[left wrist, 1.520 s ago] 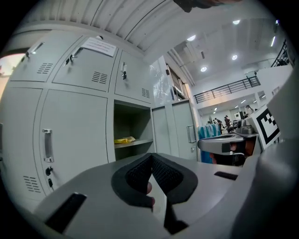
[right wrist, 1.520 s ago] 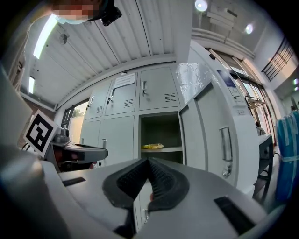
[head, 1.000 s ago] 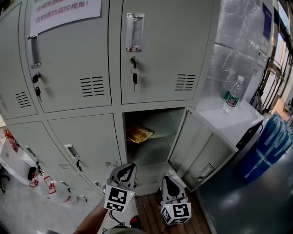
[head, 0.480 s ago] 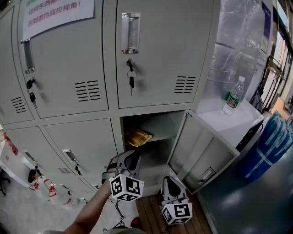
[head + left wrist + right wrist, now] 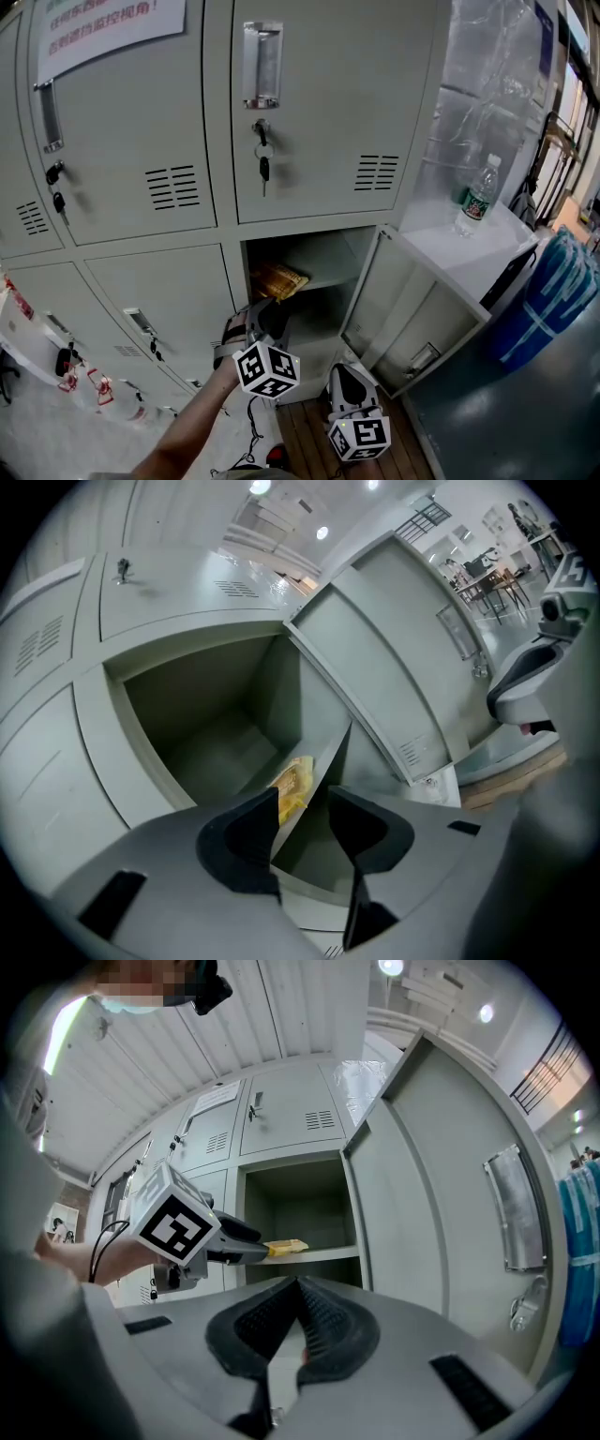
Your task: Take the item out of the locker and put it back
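A yellow snack packet point(image 5: 279, 279) lies on the shelf point(image 5: 323, 278) of the open lower locker compartment; it also shows in the left gripper view point(image 5: 292, 785) and the right gripper view point(image 5: 286, 1247). My left gripper point(image 5: 263, 311) points into that compartment just short of the packet. Its jaws have just been opening and stand apart with nothing gripped point(image 5: 302, 799); the packet and shelf edge show beyond the gap. My right gripper point(image 5: 345, 375) hangs lower, near the floor, with its jaws shut and nothing between them point(image 5: 298, 1286).
The locker door point(image 5: 412, 309) stands swung open to the right. A water bottle point(image 5: 478, 197) stands on the white ledge beyond it, with a blue bin point(image 5: 553, 300) further right. Keys point(image 5: 263, 164) hang from the closed locker above. Wooden boards lie below the grippers.
My left gripper has moved up toward the open compartment, rolled, and its jaws have gone from shut to open. The right gripper has stayed where it was.
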Demonstrator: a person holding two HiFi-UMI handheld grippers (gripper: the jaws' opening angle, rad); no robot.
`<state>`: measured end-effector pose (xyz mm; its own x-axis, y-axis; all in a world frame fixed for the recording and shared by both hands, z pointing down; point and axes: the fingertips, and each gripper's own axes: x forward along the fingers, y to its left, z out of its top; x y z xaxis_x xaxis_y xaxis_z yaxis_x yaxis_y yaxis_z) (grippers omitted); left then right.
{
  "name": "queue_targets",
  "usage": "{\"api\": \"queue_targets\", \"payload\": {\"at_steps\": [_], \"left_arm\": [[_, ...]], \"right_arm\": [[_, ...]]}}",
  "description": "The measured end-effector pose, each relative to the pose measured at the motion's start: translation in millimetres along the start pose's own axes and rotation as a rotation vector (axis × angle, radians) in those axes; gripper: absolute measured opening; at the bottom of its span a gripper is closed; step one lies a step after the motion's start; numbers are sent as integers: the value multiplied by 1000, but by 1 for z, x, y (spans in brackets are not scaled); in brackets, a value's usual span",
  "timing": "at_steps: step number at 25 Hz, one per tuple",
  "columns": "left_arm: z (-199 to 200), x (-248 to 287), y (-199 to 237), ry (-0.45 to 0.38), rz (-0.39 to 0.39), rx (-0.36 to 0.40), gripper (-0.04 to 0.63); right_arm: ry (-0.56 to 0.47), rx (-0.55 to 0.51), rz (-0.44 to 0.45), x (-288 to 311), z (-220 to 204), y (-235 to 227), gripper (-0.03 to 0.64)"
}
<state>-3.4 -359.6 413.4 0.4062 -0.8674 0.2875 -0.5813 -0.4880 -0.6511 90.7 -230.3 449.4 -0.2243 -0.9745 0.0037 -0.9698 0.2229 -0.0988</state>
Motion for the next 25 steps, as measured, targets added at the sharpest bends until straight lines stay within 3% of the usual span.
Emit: {"api": "queue_targets", "payload": {"at_steps": [10, 20, 25], "left_arm": [[-4, 14, -2, 41, 2, 22, 175], [-5, 17, 7, 53, 70, 25, 34], [-6, 17, 5, 49, 38, 6, 28]], "right_arm": [[-3, 2, -28, 3, 1, -11, 17], [-4, 9, -38, 3, -1, -12, 17], [-5, 9, -47, 2, 0, -13, 17]]}}
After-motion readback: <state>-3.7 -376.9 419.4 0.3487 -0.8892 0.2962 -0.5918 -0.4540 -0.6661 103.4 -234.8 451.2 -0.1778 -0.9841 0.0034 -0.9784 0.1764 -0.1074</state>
